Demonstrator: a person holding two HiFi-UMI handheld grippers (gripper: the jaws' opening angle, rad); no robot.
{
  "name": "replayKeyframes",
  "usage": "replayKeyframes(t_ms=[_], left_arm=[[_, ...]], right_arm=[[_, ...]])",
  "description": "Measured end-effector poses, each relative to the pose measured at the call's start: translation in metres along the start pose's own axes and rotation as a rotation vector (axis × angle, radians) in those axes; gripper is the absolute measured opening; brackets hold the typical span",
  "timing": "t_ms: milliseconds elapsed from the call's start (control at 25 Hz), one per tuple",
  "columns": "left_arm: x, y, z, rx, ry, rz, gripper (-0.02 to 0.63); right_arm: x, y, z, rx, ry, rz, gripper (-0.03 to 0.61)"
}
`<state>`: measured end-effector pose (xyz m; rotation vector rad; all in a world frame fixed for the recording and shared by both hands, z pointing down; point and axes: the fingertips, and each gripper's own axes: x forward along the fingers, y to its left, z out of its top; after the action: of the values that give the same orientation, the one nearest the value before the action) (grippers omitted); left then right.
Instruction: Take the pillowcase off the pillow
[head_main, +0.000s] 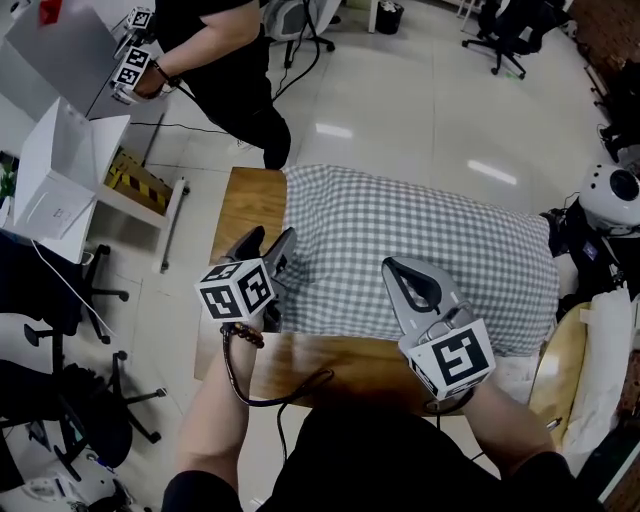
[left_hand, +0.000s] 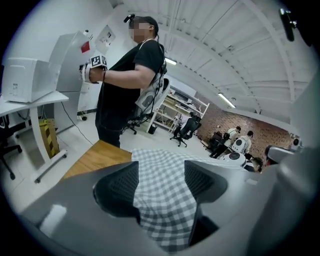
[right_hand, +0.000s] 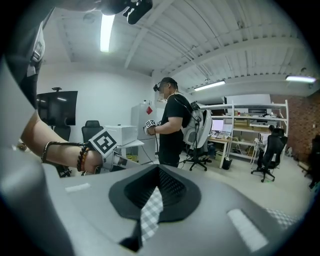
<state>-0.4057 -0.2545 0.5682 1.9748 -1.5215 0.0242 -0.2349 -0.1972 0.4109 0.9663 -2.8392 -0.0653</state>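
Observation:
A pillow in a grey checked pillowcase (head_main: 420, 235) lies across a wooden table (head_main: 245, 205). At the pillow's near left edge my left gripper (head_main: 268, 246) stands open. In the left gripper view the checked cloth (left_hand: 165, 212) lies loose between the spread jaws of the left gripper (left_hand: 161, 180), and the pads do not press on it. My right gripper (head_main: 400, 270) rests on the pillow's near side, shut on a fold of the pillowcase. In the right gripper view a narrow strip of checked cloth (right_hand: 150, 212) is pinched between the closed jaws of the right gripper (right_hand: 157, 187).
Another person (head_main: 215, 60) stands beyond the table's far left corner, holding grippers. A white desk with an open box (head_main: 60, 170) is at the left, with black chairs (head_main: 50, 300) below it. Office chairs (head_main: 500, 35) stand far back. White equipment (head_main: 610, 195) sits at the right.

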Motion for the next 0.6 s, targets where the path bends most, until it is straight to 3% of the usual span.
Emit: replayKeyframes(t_ms=[160,440,600], left_arm=[[0.026,0.034,-0.012,-0.063,0.109,0.005,0.318],[0.062,0.067,-0.058,-0.066,0.238,0.033,0.321],[0.081,0.092,-0.063,-0.115,0.327,0.033,0.324]], right_arm=[[0.021,-0.005,0.005,0.003,0.014,-0.012,0.000],[0.021,-0.006,0.000,-0.001,0.012,-0.033,0.000],[0.048,-0.013,0.010,0.009,0.033,-0.041,0.001]])
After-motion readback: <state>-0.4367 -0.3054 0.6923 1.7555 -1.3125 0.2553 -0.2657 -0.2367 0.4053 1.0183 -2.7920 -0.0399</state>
